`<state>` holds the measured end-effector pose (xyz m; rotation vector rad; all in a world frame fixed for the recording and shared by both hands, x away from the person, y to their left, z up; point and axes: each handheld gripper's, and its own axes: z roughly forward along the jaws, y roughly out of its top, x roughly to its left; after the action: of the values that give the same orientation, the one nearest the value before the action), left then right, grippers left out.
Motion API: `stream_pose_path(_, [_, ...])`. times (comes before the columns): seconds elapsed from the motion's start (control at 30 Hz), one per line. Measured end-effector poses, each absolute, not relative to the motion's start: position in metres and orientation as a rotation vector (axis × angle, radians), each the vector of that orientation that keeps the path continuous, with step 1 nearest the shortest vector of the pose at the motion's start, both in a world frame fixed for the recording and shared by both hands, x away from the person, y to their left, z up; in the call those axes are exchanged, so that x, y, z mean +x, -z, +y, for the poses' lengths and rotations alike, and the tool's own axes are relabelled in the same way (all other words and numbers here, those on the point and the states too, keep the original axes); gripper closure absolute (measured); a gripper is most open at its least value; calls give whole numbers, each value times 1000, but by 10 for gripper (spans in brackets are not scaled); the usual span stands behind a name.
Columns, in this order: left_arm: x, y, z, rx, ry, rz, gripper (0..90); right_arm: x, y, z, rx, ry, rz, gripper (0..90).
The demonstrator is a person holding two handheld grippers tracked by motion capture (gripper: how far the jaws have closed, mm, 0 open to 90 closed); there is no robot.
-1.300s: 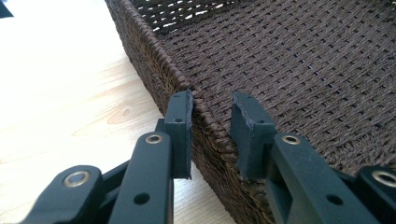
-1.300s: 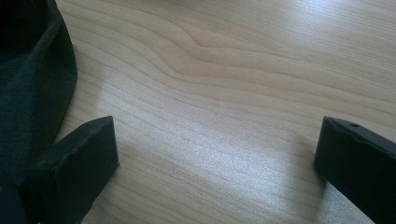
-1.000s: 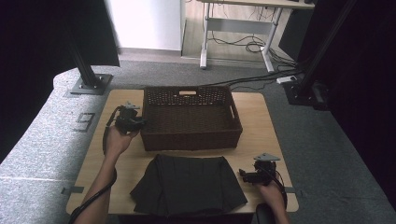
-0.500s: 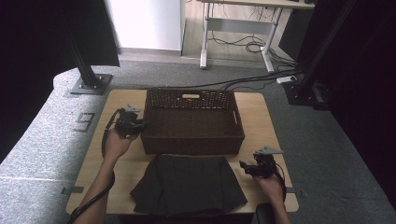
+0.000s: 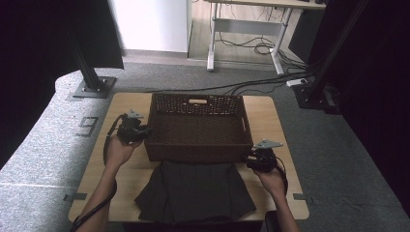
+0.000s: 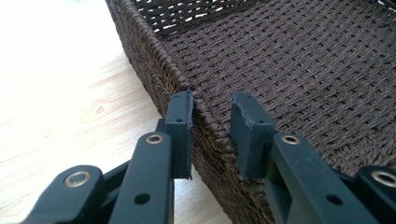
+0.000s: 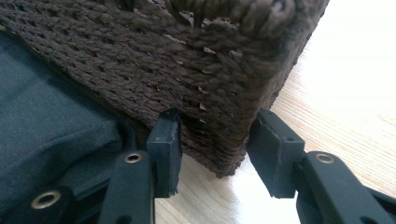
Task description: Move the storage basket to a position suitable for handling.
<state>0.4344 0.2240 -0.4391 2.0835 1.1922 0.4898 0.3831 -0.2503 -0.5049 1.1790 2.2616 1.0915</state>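
Now basket (image 5: 196,126) rim between left tongs (image 6: 211,109), corner between right tongs (image 7: 215,133)

Right claw (image 7: 212,154) closing astride wicker basket (image 7: 187,65) corner, dark cloth (image 7: 42,121) beside, wooden table (image 7: 345,107)

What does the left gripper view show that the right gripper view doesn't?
Left gripper view: the inside floor of the dark brown woven wicker basket, with the left gripper closed astride the basket's side rim, one jaw outside and one inside.

Right gripper view: the basket's outer corner from low down, a folded dark grey cloth lying beside it, and the right gripper, whose jaws have just been closing around that corner; the left jaw touches the weave, while a slight gap shows at the right jaw.

Both: the basket and the light wooden table.
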Motion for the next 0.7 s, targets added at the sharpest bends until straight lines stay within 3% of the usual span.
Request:
stream_pose_path(0.53, [425, 439, 226, 2084, -503, 1170, 685, 372, 507, -250, 1180, -1107, 2258, 546])
stream_pose_path(0.57, [423, 439, 227, 2082, -521, 1159, 633, 371, 506, -251, 1182, -1103, 2253, 490])
stream_pose_path(0.6, [421, 438, 228, 2066, -539, 1155, 633, 371, 506, -251, 1182, -1103, 2253, 490])
stream_pose_path(0.63, [415, 436, 232, 2031, -556, 1151, 473, 369, 505, -253, 1192, -1100, 2230, 435])
stream_pose_path(0.67, [415, 436, 232, 2031, -556, 1151, 441, 369, 505, -253, 1192, -1100, 2230, 435])
stream_pose_path(0.7, [404, 435, 242, 1984, -564, 1151, 379, 366, 505, -258, 1205, -1096, 2214, 359])
